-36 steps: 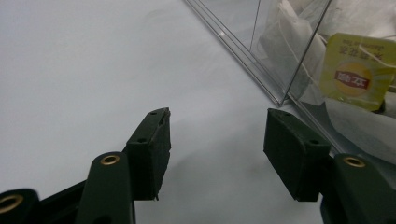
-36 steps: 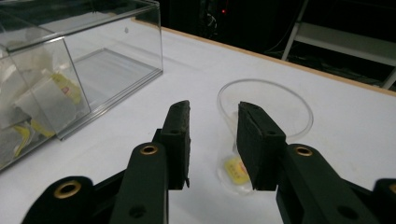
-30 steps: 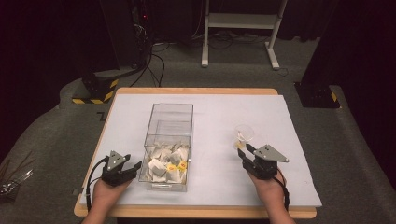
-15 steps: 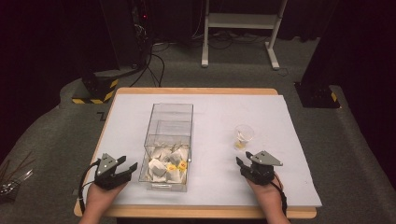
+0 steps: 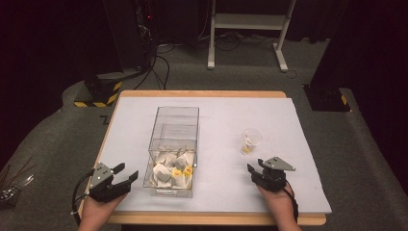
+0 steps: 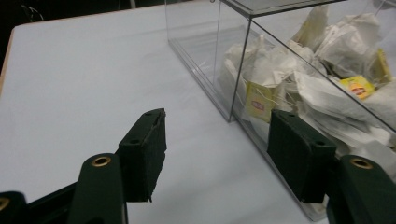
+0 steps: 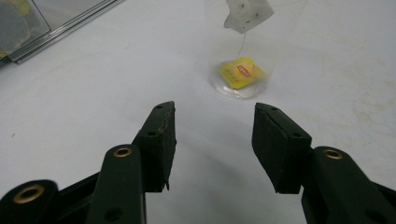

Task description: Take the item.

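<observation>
A clear box (image 5: 177,115) stands mid-table with several white tea bags (image 5: 174,168) piled at its near end, some with yellow tags. To its right a small clear cup (image 5: 250,139) stands upright and holds one tea bag and its yellow tag (image 7: 242,72). My left gripper (image 5: 127,172) hovers just left of the box's near corner. Its jaws have just been opening, with nothing between them (image 6: 217,121). My right gripper (image 5: 256,167) sits short of the cup and points at it. Its jaws have also just been opening and hold nothing (image 7: 215,109).
A white mat (image 5: 216,110) covers the wooden table; its near edge (image 5: 216,219) lies just under both hands. Beyond the table are a black stand with yellow-black striped tape (image 5: 98,91), cables and white frame legs (image 5: 245,29) on a grey floor.
My right gripper has drawn back from the cup toward the near edge and opened wider. The left gripper has shifted a little left and nearer, and has also opened.
</observation>
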`<state>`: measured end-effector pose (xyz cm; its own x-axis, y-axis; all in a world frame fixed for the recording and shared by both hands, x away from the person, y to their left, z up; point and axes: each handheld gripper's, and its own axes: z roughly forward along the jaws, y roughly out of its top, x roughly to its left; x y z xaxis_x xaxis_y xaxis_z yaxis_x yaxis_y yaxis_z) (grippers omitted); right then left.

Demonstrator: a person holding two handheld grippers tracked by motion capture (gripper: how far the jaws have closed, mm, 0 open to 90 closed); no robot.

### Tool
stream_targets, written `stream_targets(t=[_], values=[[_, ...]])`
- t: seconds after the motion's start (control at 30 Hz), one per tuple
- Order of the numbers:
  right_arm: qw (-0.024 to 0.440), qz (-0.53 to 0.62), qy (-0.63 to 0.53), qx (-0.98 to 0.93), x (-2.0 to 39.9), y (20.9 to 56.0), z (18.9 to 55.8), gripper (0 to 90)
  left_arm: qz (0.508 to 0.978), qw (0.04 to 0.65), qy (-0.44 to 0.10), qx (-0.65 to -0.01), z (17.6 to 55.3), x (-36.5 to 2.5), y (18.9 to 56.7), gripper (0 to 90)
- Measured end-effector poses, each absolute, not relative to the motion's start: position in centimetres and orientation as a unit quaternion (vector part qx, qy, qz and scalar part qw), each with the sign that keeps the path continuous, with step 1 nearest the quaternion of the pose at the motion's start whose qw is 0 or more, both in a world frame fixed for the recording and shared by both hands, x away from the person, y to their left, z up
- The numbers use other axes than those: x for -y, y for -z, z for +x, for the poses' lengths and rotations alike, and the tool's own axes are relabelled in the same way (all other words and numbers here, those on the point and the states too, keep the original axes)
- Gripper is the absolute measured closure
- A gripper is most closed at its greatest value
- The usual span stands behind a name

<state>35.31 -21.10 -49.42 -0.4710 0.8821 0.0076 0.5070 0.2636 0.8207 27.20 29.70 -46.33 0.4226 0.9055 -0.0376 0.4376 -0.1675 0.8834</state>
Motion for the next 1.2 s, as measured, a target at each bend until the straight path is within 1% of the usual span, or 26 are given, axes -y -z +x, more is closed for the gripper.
stream_targets(t=[0.1, 0.3, 0.53, 1.1, 1.2], values=[[0.233, 0.454, -0.399, -0.762, 21.0, 49.5, 35.3, 49.7, 0.721, 0.439, -0.262, -0.468, 26.4, -29.7, 46.6, 36.8], [0.232, 0.456, -0.397, -0.761, 20.9, 49.6, 35.4, 49.3, 0.721, 0.448, -0.238, -0.473, 24.8, -29.8, 47.5, 34.9], [0.231, 0.456, -0.395, -0.764, 20.8, 49.7, 35.4, 48.7, 0.734, 0.453, -0.219, -0.456, 23.7, -28.9, 48.4, 32.3], [0.228, 0.461, -0.393, -0.762, 20.9, 49.9, 35.5, 47.2, 0.746, 0.464, -0.202, -0.433, 23.6, -27.8, 48.7, 31.1], [0.228, 0.461, -0.393, -0.762, 20.9, 49.9, 35.5, 46.9, 0.749, 0.465, -0.199, -0.428, 23.6, -27.4, 48.7, 32.1]])
